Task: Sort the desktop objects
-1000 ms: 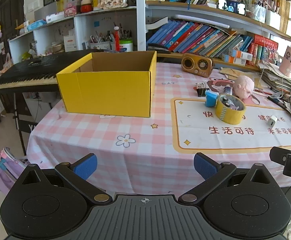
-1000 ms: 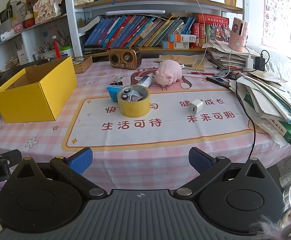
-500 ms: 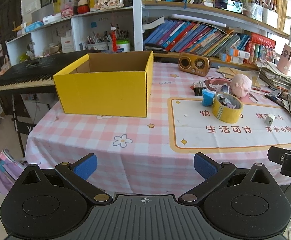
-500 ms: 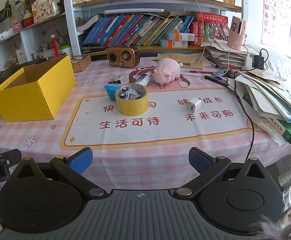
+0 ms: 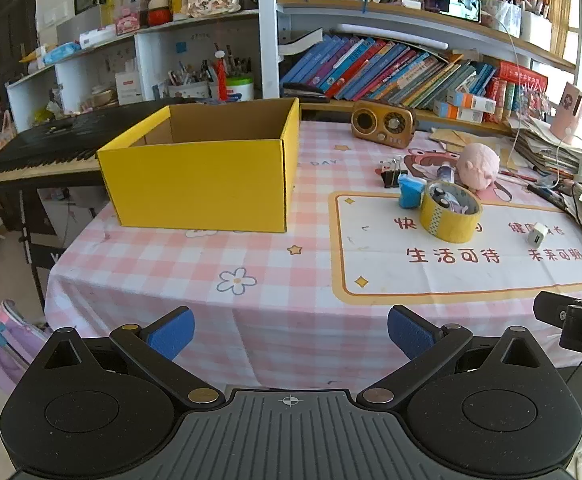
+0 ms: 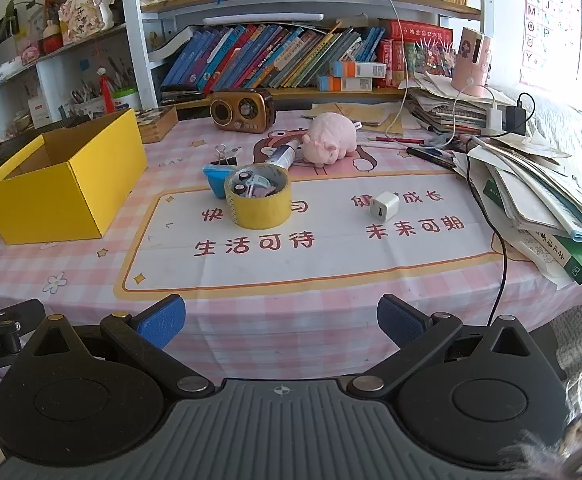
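On the table (image 6: 251, 304), a yellow tape roll (image 6: 258, 202) sits mid-mat, white charger cube (image 6: 384, 205) right, open yellow box (image 5: 203, 176) left. Left hand-held gripper (image 5: 290, 330) and right hand-held gripper (image 6: 281, 318) hover wide, empty, at the near edge.

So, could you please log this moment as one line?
left gripper: open, empty | right gripper: open, empty | yellow box: looks empty | tape roll, charger: on mat
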A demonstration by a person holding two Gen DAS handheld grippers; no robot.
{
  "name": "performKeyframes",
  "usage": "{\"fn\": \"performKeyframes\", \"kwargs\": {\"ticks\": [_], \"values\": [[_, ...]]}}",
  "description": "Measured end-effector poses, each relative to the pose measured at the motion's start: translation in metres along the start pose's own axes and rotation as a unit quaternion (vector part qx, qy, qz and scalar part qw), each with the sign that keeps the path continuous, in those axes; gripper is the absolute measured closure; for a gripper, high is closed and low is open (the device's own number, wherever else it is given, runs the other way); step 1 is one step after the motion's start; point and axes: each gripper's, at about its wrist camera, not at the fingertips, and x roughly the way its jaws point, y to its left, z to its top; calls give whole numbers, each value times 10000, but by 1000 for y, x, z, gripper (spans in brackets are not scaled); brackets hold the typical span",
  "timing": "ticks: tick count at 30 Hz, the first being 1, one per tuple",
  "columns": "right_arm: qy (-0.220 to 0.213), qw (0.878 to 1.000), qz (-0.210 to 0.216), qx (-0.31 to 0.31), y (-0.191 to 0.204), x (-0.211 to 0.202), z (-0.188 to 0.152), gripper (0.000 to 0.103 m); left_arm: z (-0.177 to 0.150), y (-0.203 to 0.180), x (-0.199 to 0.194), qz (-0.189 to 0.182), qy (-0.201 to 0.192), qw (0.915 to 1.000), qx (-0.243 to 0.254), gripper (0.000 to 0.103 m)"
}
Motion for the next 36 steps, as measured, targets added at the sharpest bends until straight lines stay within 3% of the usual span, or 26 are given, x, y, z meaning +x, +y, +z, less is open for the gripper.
{"fn": "performKeyframes", "kwargs": {"ticks": [18, 36], "values": [[155, 9997, -180, 100, -15, 17, 10, 0, 9, -22, 18, -256, 84, 9995, 147, 0], [398, 9988, -266, 116, -56, 61, 38, 0, 35, -74, 57, -457, 136, 9981, 400, 0]]}}
